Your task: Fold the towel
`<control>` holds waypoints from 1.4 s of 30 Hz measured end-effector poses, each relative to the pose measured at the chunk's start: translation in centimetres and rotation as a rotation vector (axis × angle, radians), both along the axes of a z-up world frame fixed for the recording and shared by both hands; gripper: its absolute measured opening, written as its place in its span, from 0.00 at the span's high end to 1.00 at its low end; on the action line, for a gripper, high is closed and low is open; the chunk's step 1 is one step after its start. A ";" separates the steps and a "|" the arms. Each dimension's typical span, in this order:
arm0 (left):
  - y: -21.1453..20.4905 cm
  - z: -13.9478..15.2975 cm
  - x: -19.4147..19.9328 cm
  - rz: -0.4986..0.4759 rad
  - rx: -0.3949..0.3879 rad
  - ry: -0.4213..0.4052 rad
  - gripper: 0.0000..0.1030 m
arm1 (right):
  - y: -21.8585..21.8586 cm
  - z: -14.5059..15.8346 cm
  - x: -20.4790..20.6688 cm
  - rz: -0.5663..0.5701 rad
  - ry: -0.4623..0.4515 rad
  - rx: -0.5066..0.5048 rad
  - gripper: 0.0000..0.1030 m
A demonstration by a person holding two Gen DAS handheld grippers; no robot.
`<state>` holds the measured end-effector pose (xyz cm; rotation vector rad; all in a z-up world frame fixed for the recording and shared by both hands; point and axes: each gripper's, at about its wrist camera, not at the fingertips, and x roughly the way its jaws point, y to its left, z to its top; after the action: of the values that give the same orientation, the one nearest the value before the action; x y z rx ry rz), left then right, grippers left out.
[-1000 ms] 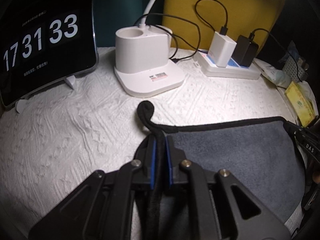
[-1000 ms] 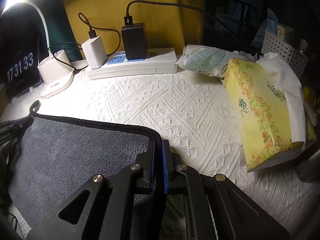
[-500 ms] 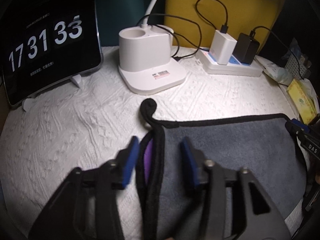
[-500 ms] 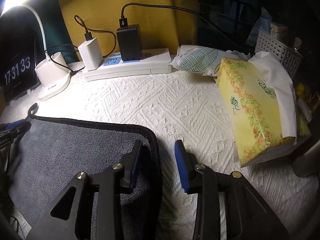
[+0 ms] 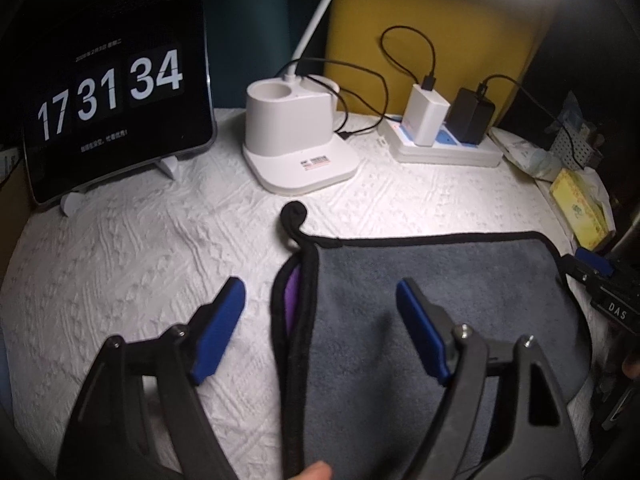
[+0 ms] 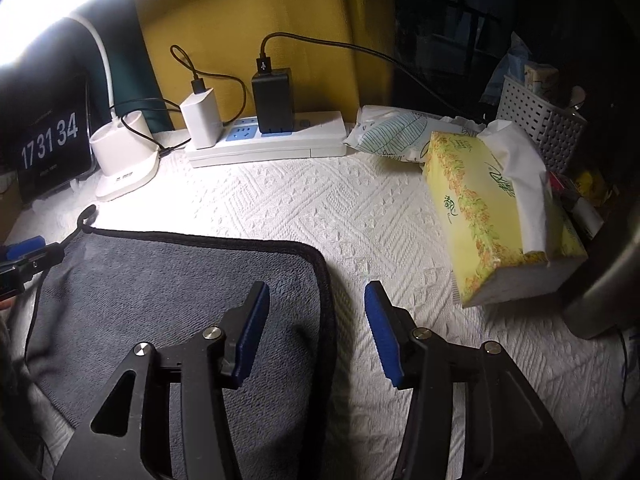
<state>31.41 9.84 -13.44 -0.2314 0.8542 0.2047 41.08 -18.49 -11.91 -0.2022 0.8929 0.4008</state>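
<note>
A grey towel [image 5: 420, 280] with black trim lies folded flat on the white textured cloth [image 5: 140, 248]; a purple inner layer shows at its left edge, and a black hanging loop [image 5: 294, 216] sticks out at the far left corner. My left gripper [image 5: 320, 300] is open, its blue pads straddling the towel's left edge above it. In the right wrist view the towel [image 6: 168, 276] lies at lower left, and my right gripper [image 6: 316, 304] is open over its right edge, holding nothing.
At the back stand a clock tablet [image 5: 112, 92], a white lamp base [image 5: 296, 140] and a power strip [image 5: 444, 148] with chargers. A yellow tissue box [image 6: 492, 220], a tissue pack [image 6: 392, 136] and a white basket [image 6: 540, 116] sit at the right.
Both grippers were shut on the towel's far corners a second ago; both have opened, let the towel go and drawn back and up. The towel now lies flat.
</note>
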 end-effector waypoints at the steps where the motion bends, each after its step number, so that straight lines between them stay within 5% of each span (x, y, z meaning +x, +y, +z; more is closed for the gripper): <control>1: -0.1 0.2 -0.4 -0.001 -0.003 -0.006 0.20 | -0.2 0.2 -0.3 -0.001 -0.002 0.000 0.49; 42: -3.6 4.6 -10.5 -0.066 -0.069 -0.088 0.17 | -1.3 5.3 -10.7 0.006 -0.077 -0.006 0.48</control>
<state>20.90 6.27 -8.80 -0.2742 0.7806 0.1024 30.36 -19.82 -6.64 -0.2244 0.8175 0.3936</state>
